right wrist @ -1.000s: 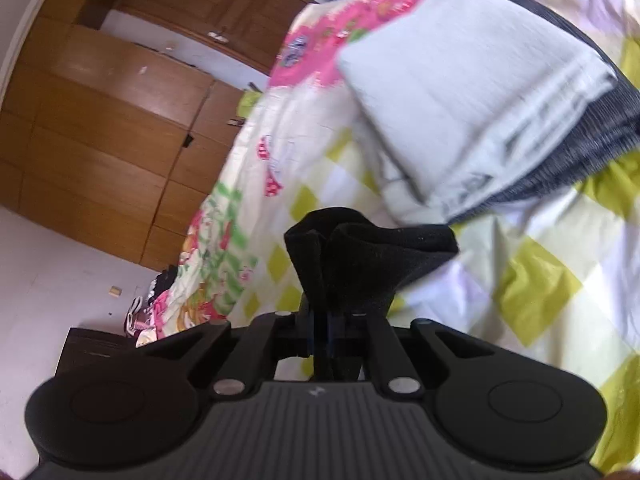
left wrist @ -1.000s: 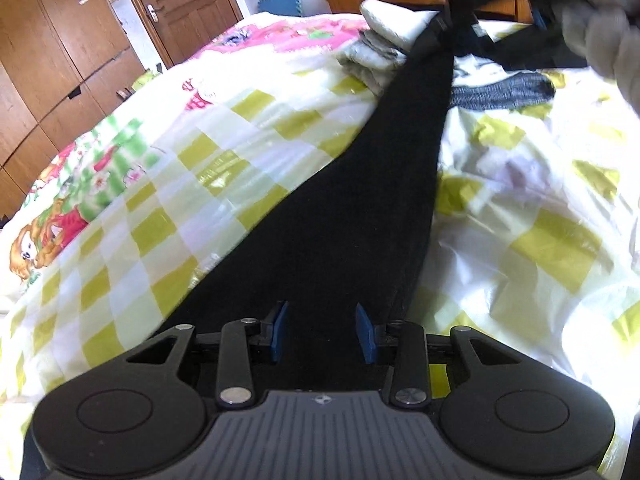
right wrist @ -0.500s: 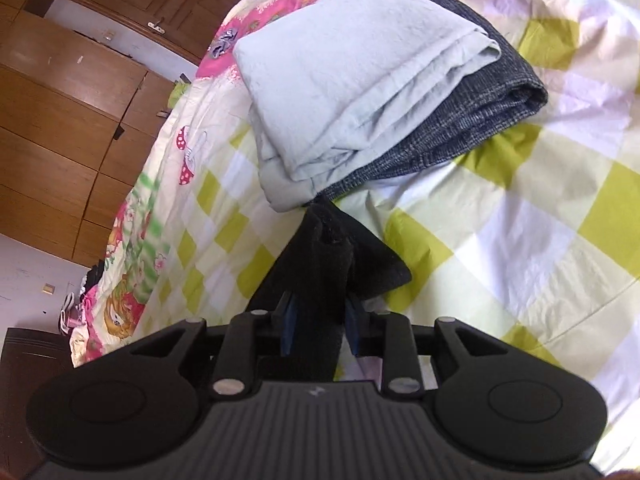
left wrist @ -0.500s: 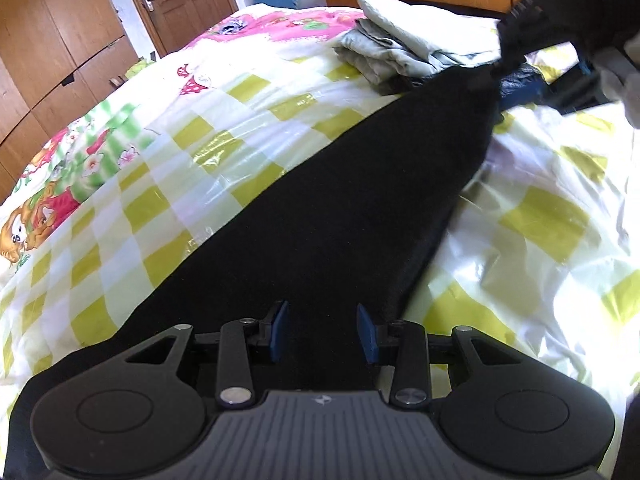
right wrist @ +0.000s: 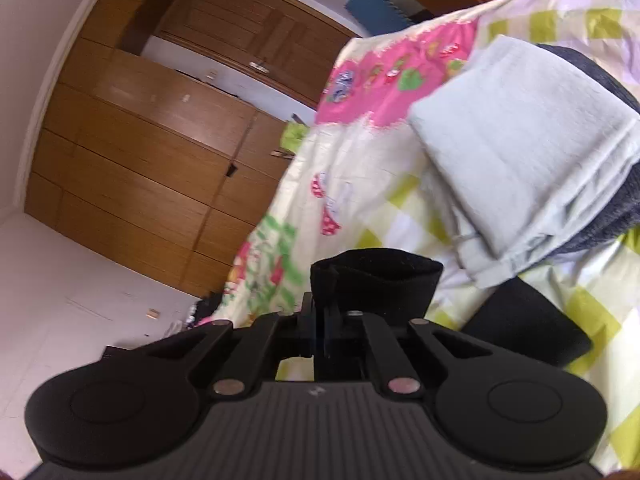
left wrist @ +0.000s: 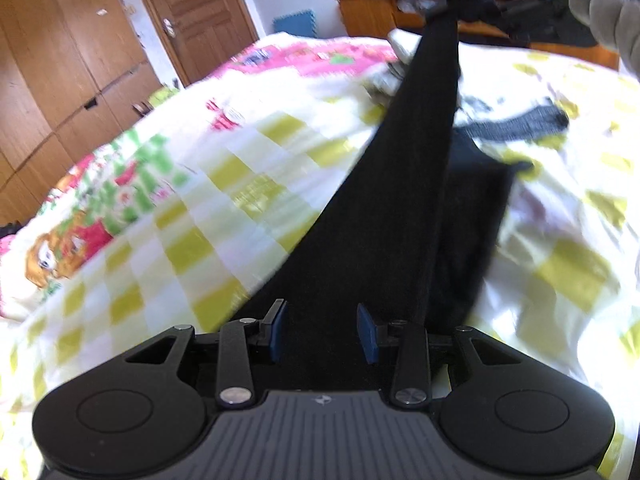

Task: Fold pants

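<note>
The jaws of the left gripper (left wrist: 322, 332) stand partly spread, black pants (left wrist: 384, 216) lying between the blue pads; whether the pads press the cloth cannot be told. The pants stretch taut from there across the checked bedspread (left wrist: 192, 216) up to the far right, where a grey-gloved hand (left wrist: 608, 12) shows. The jaws of the right gripper (right wrist: 326, 320) have just been closing and are pressed together on the bunched pants end. Folded clothes (right wrist: 528, 152) lie on the bed beyond.
</note>
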The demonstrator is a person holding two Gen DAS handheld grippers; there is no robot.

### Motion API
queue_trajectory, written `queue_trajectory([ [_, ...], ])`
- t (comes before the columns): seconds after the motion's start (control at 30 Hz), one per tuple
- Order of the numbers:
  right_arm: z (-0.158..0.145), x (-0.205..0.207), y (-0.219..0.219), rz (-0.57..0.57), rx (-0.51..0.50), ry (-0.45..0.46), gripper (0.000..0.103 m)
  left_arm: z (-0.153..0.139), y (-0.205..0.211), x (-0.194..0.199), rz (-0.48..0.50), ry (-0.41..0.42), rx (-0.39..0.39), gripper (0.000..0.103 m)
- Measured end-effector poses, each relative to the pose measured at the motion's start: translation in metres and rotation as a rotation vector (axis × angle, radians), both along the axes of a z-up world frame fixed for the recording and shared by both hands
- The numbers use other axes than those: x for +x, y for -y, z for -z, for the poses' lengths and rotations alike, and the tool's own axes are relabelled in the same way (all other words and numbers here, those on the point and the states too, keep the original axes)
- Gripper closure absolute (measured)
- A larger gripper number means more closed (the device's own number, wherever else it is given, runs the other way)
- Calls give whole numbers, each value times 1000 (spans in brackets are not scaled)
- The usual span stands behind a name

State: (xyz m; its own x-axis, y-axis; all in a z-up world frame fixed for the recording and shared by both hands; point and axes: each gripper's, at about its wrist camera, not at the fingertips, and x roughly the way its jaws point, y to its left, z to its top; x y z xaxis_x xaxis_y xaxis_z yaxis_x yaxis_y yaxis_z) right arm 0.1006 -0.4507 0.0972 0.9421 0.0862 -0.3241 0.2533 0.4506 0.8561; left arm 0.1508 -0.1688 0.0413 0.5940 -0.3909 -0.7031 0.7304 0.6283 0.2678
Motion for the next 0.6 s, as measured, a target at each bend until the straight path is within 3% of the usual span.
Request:
queue_trajectory([
  [0.03, 3, -3, -1, 10, -27, -14, 99, -5, -2, 0, -1, 17, -8, 52],
  [0.1, 34, -11, 4, 43, -25, -139, 98, -7, -4, 1, 2, 20, -20, 50],
  [0.17, 76, -19, 16, 96, 20, -296, 97, 4, -2, 0, 9, -14, -8, 49],
  [0.23, 105, -28, 27, 136, 65, -388, 93, 23, 3, -1, 24, -71, 21, 49],
  [0.3, 114, -39, 33, 156, 120, -376, 93, 42, 9, -7, 48, -120, 67, 49],
  [0.37, 110, -46, 30, 151, 140, -343, 89, 49, 11, -17, 75, -119, 90, 49],
  [0.43, 112, -48, 24, 130, 175, -348, 65, 48, 11, -23, 88, -108, 93, 49],
  [0.47, 114, -46, 22, 118, 186, -342, 60, 46, 11, -23, 87, -112, 91, 49],
  [0.6, 137, -28, 20, 116, 193, -343, 58, 42, 12, -17, 82, -111, 75, 49],
])
